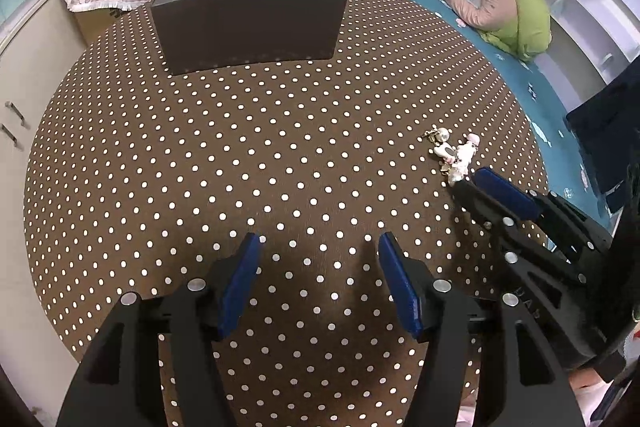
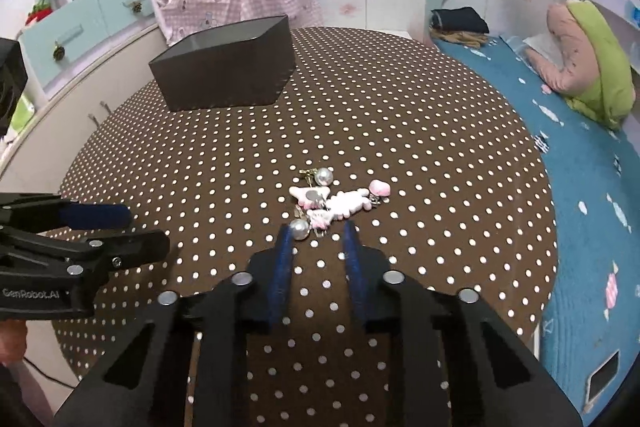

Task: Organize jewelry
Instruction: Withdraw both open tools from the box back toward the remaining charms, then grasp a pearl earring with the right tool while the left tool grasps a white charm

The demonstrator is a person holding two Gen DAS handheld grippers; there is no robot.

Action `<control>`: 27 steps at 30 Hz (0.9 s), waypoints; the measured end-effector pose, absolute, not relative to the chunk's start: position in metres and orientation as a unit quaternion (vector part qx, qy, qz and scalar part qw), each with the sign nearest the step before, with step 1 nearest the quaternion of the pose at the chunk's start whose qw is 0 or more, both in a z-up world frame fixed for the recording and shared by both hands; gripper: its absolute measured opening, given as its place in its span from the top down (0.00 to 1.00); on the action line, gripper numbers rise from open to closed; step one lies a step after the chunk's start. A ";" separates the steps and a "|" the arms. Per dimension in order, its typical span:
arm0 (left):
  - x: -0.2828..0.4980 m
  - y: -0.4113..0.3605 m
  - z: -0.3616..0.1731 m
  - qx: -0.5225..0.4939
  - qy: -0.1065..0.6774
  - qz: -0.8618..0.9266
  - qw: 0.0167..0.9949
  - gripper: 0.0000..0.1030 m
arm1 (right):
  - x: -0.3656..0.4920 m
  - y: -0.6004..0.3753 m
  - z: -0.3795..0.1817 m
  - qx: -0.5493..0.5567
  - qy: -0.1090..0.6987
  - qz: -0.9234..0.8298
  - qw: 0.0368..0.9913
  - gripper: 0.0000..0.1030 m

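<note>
Pink-and-pearl jewelry (image 2: 334, 203) lies just beyond the parted right tongs (image 2: 316, 233); left tongs (image 1: 318, 247) gape wide, well apart.

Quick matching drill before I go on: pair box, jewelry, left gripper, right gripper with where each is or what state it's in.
1 box
2 jewelry
3 left gripper
4 right gripper

a open, tips at the nearest pearl
b open over bare cloth
c far side of the table
d small pile, pink and white pieces with pearls

Pairs: 1-c, 2-d, 3-b, 4-a
</note>
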State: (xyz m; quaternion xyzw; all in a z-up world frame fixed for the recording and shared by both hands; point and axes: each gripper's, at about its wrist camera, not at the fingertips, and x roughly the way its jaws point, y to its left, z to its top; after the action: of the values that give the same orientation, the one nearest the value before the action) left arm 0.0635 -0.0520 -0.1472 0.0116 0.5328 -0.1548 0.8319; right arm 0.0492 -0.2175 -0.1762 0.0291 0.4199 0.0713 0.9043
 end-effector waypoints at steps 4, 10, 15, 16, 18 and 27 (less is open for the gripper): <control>0.065 -0.054 -0.146 0.011 0.532 -0.155 0.832 0.42 | 0.041 -0.225 -0.172 0.034 0.417 0.065 0.906 0.79; 0.067 -0.053 -0.145 0.004 0.534 -0.157 0.831 0.41 | 0.038 -0.223 -0.161 0.052 0.408 0.101 0.906 0.78; 0.067 -0.046 -0.143 -0.005 0.537 -0.159 0.828 0.41 | 0.053 -0.210 -0.175 0.051 0.432 0.115 0.893 0.78; 0.067 -0.045 -0.142 -0.007 0.538 -0.158 0.828 0.41 | 0.054 -0.207 -0.177 0.048 0.434 0.111 0.893 0.79; 0.067 -0.044 -0.142 -0.007 0.538 -0.156 0.828 0.41 | 0.057 -0.206 -0.179 0.044 0.429 0.107 0.896 0.79; 0.069 -0.053 -0.137 -0.005 0.535 -0.167 0.828 0.41 | 0.057 -0.216 -0.172 0.061 0.424 0.093 0.899 0.89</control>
State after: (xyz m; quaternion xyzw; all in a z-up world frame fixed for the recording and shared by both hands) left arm 0.0690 -0.0525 -0.1370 -0.0047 0.5350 -0.1669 0.8282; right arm 0.0567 -0.2159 -0.1721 0.0608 0.4241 0.0929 0.8988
